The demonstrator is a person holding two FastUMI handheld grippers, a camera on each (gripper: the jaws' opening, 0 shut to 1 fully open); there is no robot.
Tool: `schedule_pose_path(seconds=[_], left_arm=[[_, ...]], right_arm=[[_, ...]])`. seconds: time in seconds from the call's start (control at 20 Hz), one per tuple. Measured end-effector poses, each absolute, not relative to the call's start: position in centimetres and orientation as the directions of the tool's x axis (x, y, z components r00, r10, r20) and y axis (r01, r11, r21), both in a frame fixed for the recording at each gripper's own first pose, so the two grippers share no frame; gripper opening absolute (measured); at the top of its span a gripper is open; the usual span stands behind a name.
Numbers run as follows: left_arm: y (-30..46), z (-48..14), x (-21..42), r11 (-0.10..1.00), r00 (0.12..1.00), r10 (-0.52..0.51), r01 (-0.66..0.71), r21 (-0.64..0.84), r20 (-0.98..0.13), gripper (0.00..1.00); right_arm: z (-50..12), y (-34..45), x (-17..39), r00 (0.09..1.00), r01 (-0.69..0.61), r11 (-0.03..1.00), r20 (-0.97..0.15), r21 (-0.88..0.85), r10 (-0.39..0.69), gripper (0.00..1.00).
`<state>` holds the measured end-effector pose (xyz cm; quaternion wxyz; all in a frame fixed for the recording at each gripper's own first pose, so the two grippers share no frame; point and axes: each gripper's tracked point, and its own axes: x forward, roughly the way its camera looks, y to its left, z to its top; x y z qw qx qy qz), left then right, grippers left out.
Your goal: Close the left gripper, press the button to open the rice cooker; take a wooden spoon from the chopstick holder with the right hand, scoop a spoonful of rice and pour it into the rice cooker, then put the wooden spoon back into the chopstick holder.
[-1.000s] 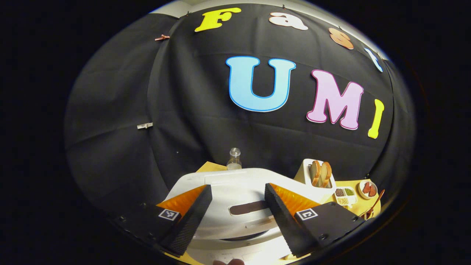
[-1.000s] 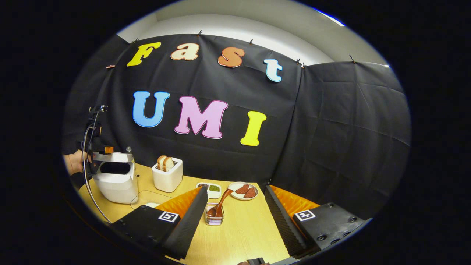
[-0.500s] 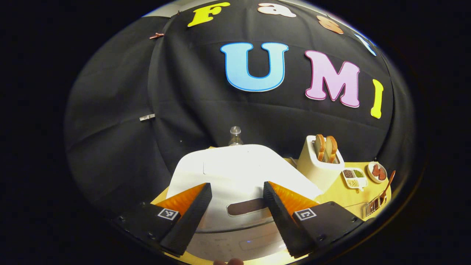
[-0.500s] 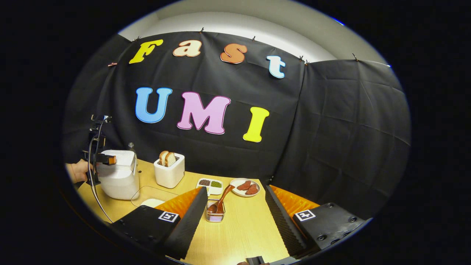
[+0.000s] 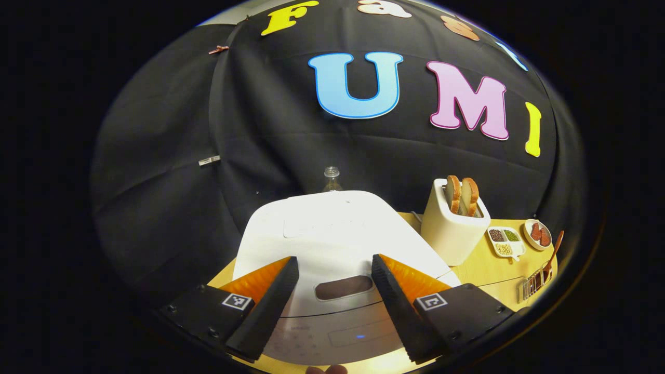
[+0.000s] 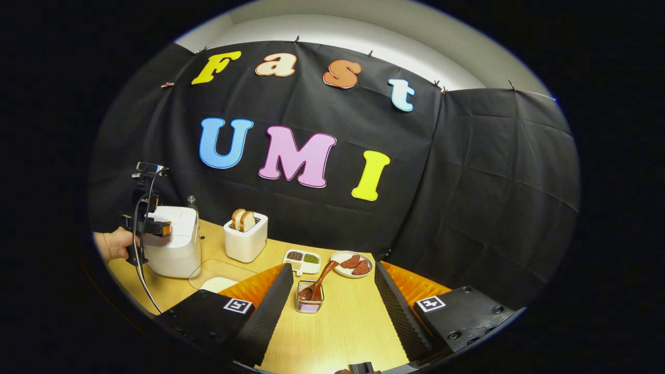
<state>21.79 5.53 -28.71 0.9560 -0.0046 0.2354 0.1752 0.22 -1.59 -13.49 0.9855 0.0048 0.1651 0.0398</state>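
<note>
White rice cooker, lid down, stood under the left gripper, fingers apart. Right of the cooker: a toaster holding bread, then the clear chopstick holder containing the wooden spoon, between the right gripper's spread fingers.

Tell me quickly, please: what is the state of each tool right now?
Left tool: open, holding nothing, above the closed rice cooker.
Right tool: open, holding nothing; the wooden spoon is in the chopstick holder.
</note>
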Motion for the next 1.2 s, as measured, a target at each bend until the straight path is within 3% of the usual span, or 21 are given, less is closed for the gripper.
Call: schedule_pose_path(seconds=[0.4,0.7,0.8,1.2], left_arm=[[5.2,-29.1,22.6,0.961,0.853,0.262,-0.272,0.044,-0.451,1.00],[5.1,-28.2,22.8,0.968,0.884,0.250,-0.213,0.136,-0.396,0.99],[5.3,-26.7,22.4,0.969,0.908,0.240,-0.200,0.146,-0.343,0.95],[0.0,-16.1,15.1,0.994,0.992,0.094,-0.089,0.057,-0.086,0.96]], right_arm=[[-12.8,0.0,0.7,0.945,-0.108,0.994,-0.309,0.024,0.110,0.98],[-12.7,-0.1,0.4,0.949,-0.110,0.993,-0.292,0.045,0.118,0.98],[-12.7,-0.2,0.5,0.951,-0.109,0.992,-0.285,0.056,0.121,0.98],[-12.3,0.5,2.5,0.955,-0.139,0.985,-0.250,0.106,0.161,0.98]])
